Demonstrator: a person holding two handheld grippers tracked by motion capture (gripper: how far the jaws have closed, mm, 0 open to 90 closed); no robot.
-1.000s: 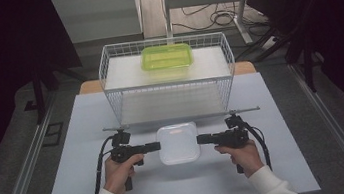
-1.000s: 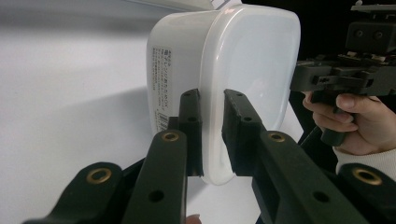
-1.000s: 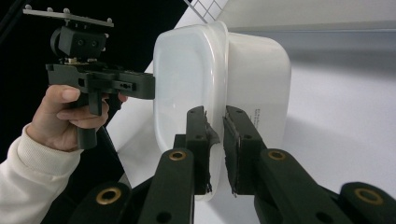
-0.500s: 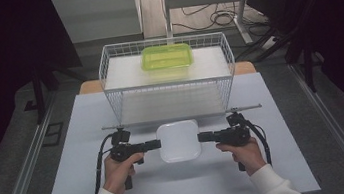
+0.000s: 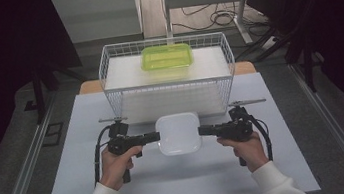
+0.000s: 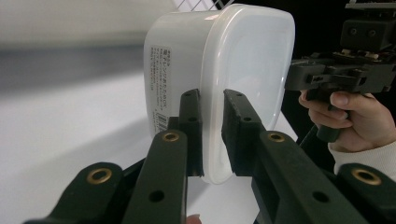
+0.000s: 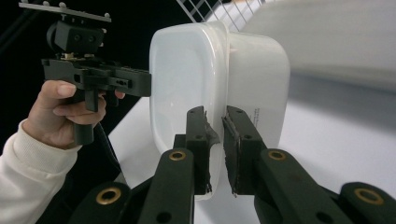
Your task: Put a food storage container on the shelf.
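You are working at the grey bench (image 5: pixel 71 191), with the white wire basket (image 5: pixel 107 80) standing at its far side. In the basket, toward the back, lies a closed green container (image 5: pixel 166 56); what it holds cannot be told. In front of the basket, between your hands, is the white lidded box (image 5: pixel 179 134), held over the bench. Its lid is on and its walls are cloudy, so its contents cannot be made out.

Your left tool (image 6: pixel 212 135) is nearly closed, its jaws pinching the box's rim at one side. Your right tool (image 7: pixel 215 149) is likewise nearly closed, clamped on the rim opposite.

The step in hand looks like a two-handed carry of the box, likely toward the basket. The next move calls for raising both hands evenly, clearing the basket's near wall and keeping the box level.
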